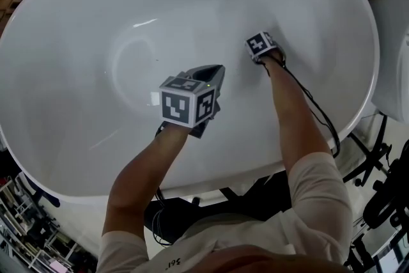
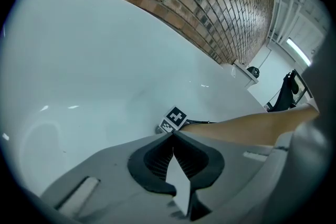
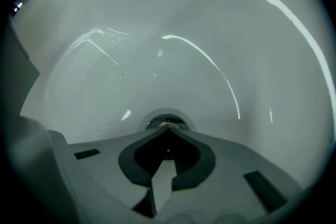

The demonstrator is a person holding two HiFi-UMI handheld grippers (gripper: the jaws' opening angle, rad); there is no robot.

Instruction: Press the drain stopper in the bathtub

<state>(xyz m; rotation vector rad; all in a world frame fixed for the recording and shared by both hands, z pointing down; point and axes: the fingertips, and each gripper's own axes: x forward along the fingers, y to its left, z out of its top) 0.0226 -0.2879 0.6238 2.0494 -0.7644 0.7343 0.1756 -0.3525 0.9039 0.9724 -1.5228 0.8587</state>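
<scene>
The drain stopper [image 3: 167, 121] lies just beyond the right hand-held gripper [image 3: 168, 129], half hidden behind its pressed-together tips; whether they touch is unclear. The left hand-held gripper [image 2: 173, 132], likewise pressed together and empty, hovers nearby inside the bathtub [image 1: 77, 29].

Bathtub [image 1: 89, 67] look: white, glossy, oval basin with smooth curved walls and a rounded rim; streaks of light reflect off its inner surface.
Bathtub pose: seen from above in the head view, it fills most of the frame, its long axis running from lower left to upper right.
Drain stopper [image 3: 167, 122] look: small and round, with a pale shiny cap inside a dark ring, set in a shallow pale collar in the tub floor.
Drain stopper place: lower centre of the right gripper view, at the bottom of the basin's curve, its near edge overlapped by the joined jaw tips of the right gripper [image 3: 168, 128].
Drain stopper state: raised or pressed down cannot be told.
</scene>
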